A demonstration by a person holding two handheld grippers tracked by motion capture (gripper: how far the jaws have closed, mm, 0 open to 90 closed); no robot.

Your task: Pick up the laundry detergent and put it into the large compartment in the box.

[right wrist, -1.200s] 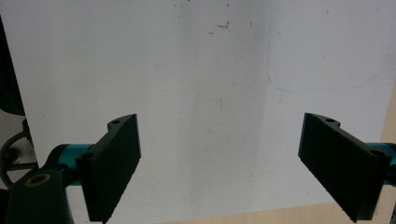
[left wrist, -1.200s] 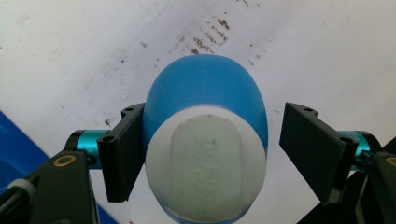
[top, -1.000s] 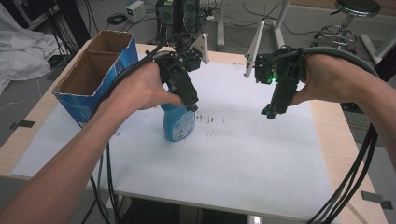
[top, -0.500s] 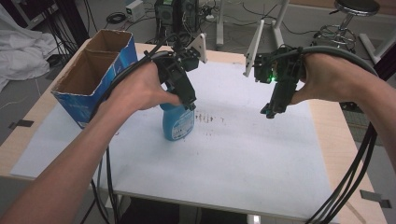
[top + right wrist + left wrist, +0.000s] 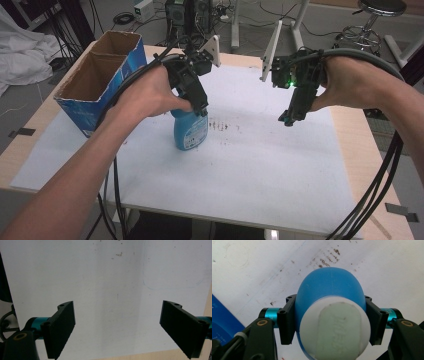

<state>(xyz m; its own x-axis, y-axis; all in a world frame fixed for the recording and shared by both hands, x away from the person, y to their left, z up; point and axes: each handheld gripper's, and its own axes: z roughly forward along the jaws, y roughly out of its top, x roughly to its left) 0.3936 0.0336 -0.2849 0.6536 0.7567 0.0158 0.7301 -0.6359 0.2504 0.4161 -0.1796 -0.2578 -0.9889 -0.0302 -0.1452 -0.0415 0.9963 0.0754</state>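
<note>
A blue bottle (image 5: 190,130) with a white cap (image 5: 335,328) stands upright on the white sheet (image 5: 240,165), left of the table's middle. My left gripper (image 5: 196,100) comes down on it from above, shut on the bottle (image 5: 329,290) just under the cap, one jaw on each side. My right gripper (image 5: 292,112) hangs in the air over the sheet to the right, pointing down. Its jaws (image 5: 117,330) stand wide open with nothing between them, only white sheet (image 5: 112,285) below.
An open blue cardboard box (image 5: 95,85) stands at the table's left back corner, close to my left forearm. Dark specks (image 5: 220,125) mark the sheet beside the bottle. Cables trail off the table's right edge (image 5: 380,190). A stool and stands sit behind the table.
Almost nothing differs. My left gripper stays shut on the bottle in the same spot, and my right gripper hovers open at the same height.
</note>
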